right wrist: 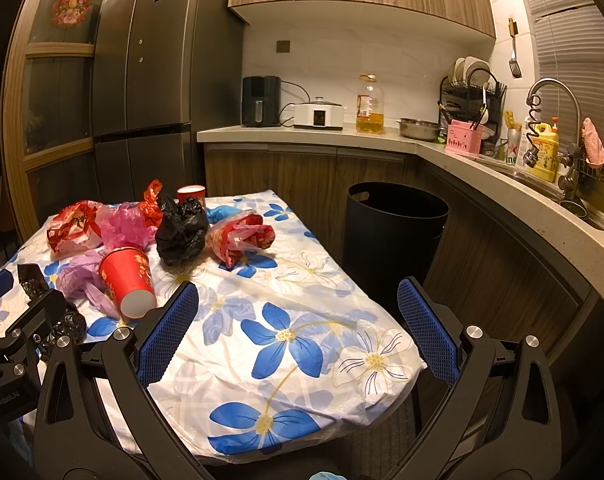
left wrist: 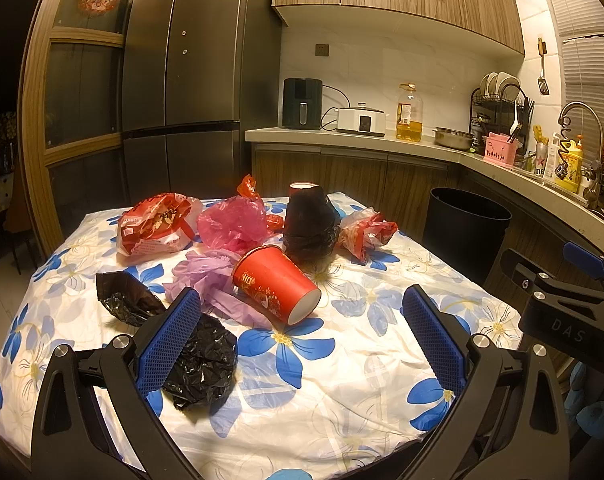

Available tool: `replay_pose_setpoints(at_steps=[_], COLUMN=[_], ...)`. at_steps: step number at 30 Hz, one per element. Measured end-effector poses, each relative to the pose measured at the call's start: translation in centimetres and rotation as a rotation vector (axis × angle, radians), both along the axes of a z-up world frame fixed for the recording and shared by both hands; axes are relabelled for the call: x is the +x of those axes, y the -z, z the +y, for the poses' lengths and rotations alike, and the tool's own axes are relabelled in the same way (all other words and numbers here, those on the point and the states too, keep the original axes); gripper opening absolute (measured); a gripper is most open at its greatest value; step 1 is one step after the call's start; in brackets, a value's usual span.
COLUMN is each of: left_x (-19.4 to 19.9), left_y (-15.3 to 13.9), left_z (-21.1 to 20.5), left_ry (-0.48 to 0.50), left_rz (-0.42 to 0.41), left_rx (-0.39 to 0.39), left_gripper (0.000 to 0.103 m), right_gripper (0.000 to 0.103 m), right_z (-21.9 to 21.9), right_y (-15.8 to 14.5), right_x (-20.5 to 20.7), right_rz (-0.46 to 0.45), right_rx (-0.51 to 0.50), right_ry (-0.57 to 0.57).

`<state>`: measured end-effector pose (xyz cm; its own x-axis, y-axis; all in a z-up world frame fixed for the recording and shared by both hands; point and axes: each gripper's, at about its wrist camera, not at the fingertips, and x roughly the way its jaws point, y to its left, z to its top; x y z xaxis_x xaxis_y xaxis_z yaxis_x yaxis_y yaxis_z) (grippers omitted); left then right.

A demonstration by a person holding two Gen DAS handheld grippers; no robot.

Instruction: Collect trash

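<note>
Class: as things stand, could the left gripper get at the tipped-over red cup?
Probably yes. The left gripper is open and empty, and the red cup lies on its side just ahead, with bare tablecloth between them. Only the purple bag crowds its left side.

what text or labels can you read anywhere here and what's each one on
"DAS": on the right gripper body, seen from the left wrist view.
"GenRoboLAI", roughly; small and dim: on the left gripper body, seen from the right wrist view.
"ine": on the can by the sink; the rest is hidden.
Gold characters on the tipped red cup: not legible.
Print on the red-and-white bag, the oil bottle label and the fridge stickers: too small or blurred.
</note>
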<state>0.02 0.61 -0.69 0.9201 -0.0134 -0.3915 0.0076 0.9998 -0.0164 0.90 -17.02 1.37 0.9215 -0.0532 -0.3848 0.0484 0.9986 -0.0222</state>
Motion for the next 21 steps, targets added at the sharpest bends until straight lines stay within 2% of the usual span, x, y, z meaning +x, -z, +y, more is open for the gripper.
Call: replay_pose_setpoints(at_steps=[21], left_x=[-0.18], left_y=[0.08], left_z=[-0.02], left_ry=[-0.003], left_rz=[0.002], left_rx=[-0.006], left_gripper=[0.097], right_gripper=[0.098], right_z=[0.24], right_y=[0.09], right_x=[0.1], right_rz=[0.004], right_rx=[-0.001], right_ry=[-0.002])
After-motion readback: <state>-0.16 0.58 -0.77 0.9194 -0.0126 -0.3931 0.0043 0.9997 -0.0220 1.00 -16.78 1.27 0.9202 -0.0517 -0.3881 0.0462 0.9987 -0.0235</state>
